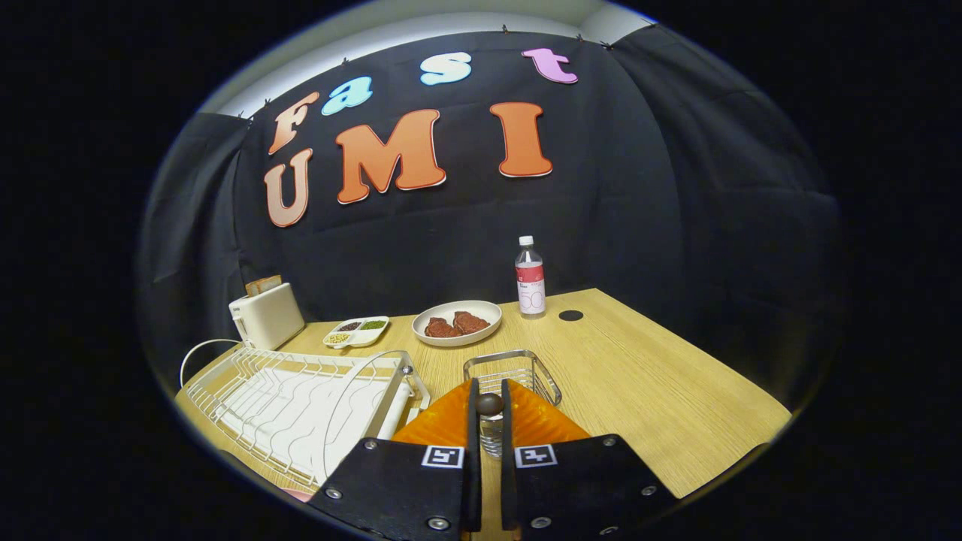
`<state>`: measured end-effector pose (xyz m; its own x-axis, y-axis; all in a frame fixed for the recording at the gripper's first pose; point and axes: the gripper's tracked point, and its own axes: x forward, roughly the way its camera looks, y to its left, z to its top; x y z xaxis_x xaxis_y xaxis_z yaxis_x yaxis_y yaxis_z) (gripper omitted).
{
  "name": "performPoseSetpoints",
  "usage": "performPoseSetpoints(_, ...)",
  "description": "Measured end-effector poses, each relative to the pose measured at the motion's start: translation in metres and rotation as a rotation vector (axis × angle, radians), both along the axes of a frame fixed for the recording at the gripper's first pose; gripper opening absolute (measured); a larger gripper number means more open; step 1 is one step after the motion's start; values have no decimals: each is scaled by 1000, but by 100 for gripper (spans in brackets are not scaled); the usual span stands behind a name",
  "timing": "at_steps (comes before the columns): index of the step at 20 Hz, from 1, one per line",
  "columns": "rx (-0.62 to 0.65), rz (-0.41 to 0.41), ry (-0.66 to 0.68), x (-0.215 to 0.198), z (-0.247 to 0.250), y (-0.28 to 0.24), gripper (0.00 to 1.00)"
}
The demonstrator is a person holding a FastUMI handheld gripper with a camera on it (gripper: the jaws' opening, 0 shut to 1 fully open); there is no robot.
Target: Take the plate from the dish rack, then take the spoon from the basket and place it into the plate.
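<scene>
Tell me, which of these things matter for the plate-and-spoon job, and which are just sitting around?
Part of the job:
spoon, pinched between the fingers
orange plate, just ahead of them
wire basket, just beyond the plate
dish rack, beside the basket

Just lying about:
toaster
bean tray
plate of meat
bottle

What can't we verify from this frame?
- Spoon: just a dark rounded end clamped between the gripper fingers; the rest is hidden by them.
- Basket: contents hidden behind the fingers.
- Orange plate: mostly covered by the fingers.
- Compartment tray: contents too small to identify.
</scene>
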<state>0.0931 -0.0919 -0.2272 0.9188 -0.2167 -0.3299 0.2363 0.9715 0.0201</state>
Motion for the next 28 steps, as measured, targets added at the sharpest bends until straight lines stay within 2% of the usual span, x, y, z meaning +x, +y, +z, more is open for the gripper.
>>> performPoseSetpoints(6,-36,4,-28,11,30,2,9)
performPoseSetpoints(15,-104,43,-138,-5,101,10,9)
performPoseSetpoints(28,-111,185,-219,-45,157,55,9)
